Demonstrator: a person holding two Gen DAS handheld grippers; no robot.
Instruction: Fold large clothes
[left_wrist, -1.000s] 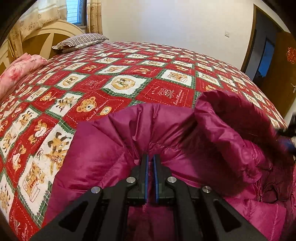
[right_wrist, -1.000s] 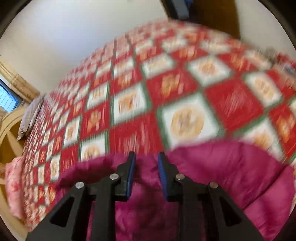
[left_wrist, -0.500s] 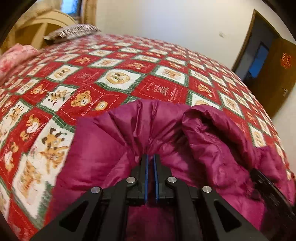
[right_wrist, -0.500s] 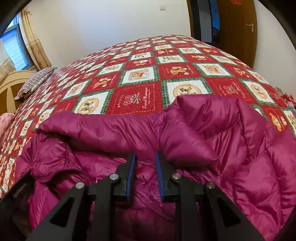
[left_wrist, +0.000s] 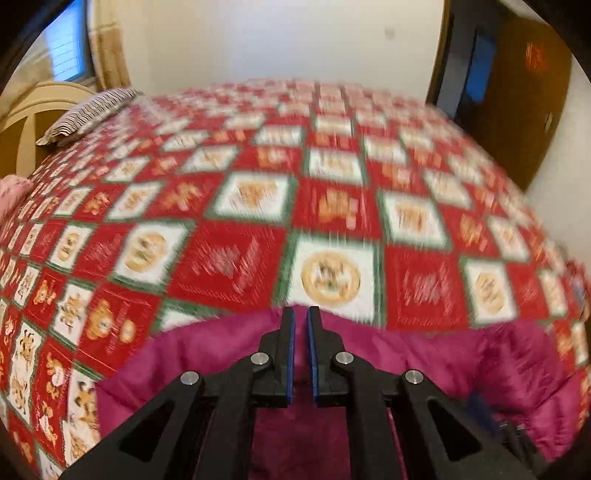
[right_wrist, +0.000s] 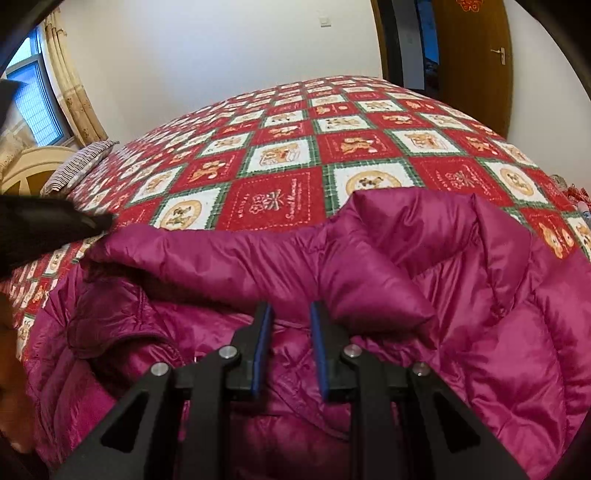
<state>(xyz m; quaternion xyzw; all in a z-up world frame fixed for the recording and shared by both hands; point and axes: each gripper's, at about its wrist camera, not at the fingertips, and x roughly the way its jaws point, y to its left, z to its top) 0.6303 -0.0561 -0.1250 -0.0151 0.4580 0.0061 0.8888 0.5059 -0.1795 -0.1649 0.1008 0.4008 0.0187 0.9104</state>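
A magenta puffer jacket (right_wrist: 369, 266) lies on the bed, one sleeve folded across its body toward the left. My right gripper (right_wrist: 290, 314) is open and empty, hovering just above the jacket's middle below the folded sleeve. My left gripper (left_wrist: 299, 317) has its jaws a narrow gap apart with nothing between them, raised above the jacket's far edge (left_wrist: 424, 354). This view is motion-blurred. The left gripper's black body also shows at the left edge of the right wrist view (right_wrist: 44, 225).
The bed is covered by a red, white and green teddy-bear quilt (right_wrist: 280, 155). A striped pillow (right_wrist: 79, 166) and a cream headboard (right_wrist: 29, 170) are at the far left. A brown door (right_wrist: 476, 62) stands at the far right.
My left gripper has let go of the jacket fabric, opened slightly and swung up and right. My right gripper stays open over the jacket, barely moved.
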